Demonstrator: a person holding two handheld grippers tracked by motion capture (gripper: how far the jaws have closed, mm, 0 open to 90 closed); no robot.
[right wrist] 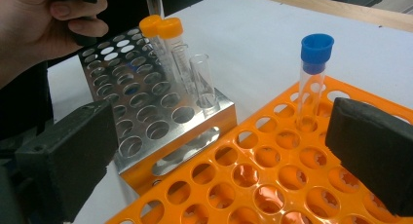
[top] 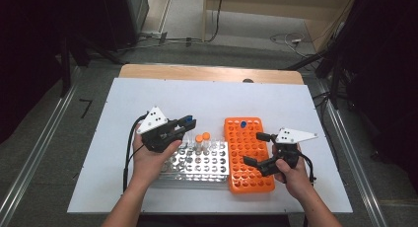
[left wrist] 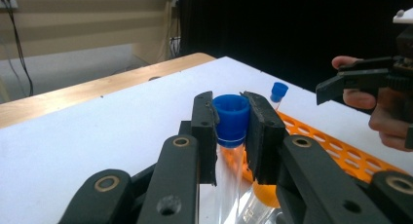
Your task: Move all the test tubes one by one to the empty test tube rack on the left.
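Hovering over the metal rack (top: 197,163), the left gripper (top: 189,122) clamps a blue-capped tube (left wrist: 231,118) between its pads; the right gripper (top: 255,149) gapes above the orange rack (top: 249,175).

White table top (top: 123,187), wooden edge (top: 207,72) beyond, cables (top: 288,38) on the grey floor (top: 44,153).

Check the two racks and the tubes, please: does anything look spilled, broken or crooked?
Nothing stands out. The orange plastic rack and the silver metal rack lie flat, the blue-capped clear tube stands upright, and the left gripper holds another blue-capped tube squarely.
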